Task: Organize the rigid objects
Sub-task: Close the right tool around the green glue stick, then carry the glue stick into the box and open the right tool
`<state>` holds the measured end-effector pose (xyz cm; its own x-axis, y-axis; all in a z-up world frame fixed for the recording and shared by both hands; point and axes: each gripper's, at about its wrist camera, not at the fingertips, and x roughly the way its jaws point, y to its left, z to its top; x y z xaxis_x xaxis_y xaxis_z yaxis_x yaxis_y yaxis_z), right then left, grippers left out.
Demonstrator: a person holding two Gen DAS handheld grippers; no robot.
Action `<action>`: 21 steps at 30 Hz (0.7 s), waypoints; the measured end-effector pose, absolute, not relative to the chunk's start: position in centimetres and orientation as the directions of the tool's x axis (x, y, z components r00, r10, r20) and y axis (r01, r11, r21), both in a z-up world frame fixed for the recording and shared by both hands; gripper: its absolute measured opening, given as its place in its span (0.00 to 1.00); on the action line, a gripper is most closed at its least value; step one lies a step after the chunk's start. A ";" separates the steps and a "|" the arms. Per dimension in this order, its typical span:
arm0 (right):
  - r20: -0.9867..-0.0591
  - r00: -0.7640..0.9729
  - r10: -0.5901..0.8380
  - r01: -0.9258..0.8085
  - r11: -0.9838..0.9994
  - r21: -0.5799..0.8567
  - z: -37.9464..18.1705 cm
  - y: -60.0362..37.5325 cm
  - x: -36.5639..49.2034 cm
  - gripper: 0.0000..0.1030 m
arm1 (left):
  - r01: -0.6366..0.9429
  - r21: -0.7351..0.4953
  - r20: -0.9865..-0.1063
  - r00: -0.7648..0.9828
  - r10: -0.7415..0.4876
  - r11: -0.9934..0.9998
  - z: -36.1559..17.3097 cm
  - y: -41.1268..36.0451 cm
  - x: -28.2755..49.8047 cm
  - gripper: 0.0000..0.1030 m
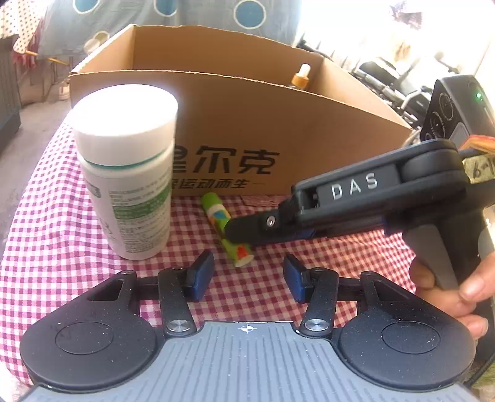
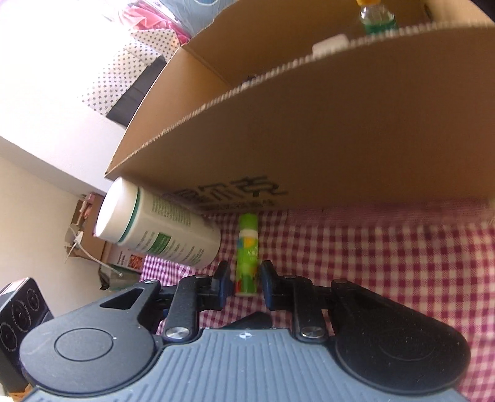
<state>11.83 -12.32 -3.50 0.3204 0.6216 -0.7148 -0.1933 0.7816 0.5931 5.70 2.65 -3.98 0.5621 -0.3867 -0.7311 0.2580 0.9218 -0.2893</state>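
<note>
A small green tube (image 2: 247,247) lies on the red-checked cloth in front of a cardboard box (image 2: 309,139). My right gripper (image 2: 245,276) straddles the tube's near end, its pads close on both sides with narrow gaps showing. In the left wrist view the right gripper (image 1: 236,232) reaches in from the right over the green tube (image 1: 213,210). A white bottle (image 1: 130,173) with a green label stands upright to the left of the tube. My left gripper (image 1: 247,272) is open just short of the tube, with nothing between its fingers.
The cardboard box (image 1: 278,130) is open on top and holds a dropper bottle (image 1: 301,75) and a green-topped bottle (image 2: 377,18). A hand (image 1: 448,287) grips the right gripper's handle. The checked cloth (image 1: 46,232) drops off at the left, floor beyond.
</note>
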 end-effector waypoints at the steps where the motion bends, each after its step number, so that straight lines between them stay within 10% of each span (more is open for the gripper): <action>1: -0.721 0.326 0.611 -0.200 0.790 0.579 -3.4 -12.0 12.1 0.23 | 0.255 -0.288 -0.733 0.562 -0.383 0.923 -3.9 2.8 5.7 0.49; 21: -0.633 0.411 0.656 -0.192 0.741 0.643 0.1 -15.1 7.5 0.16 | 0.345 -0.233 -0.694 0.596 -0.404 0.909 -0.4 0.5 2.0 0.41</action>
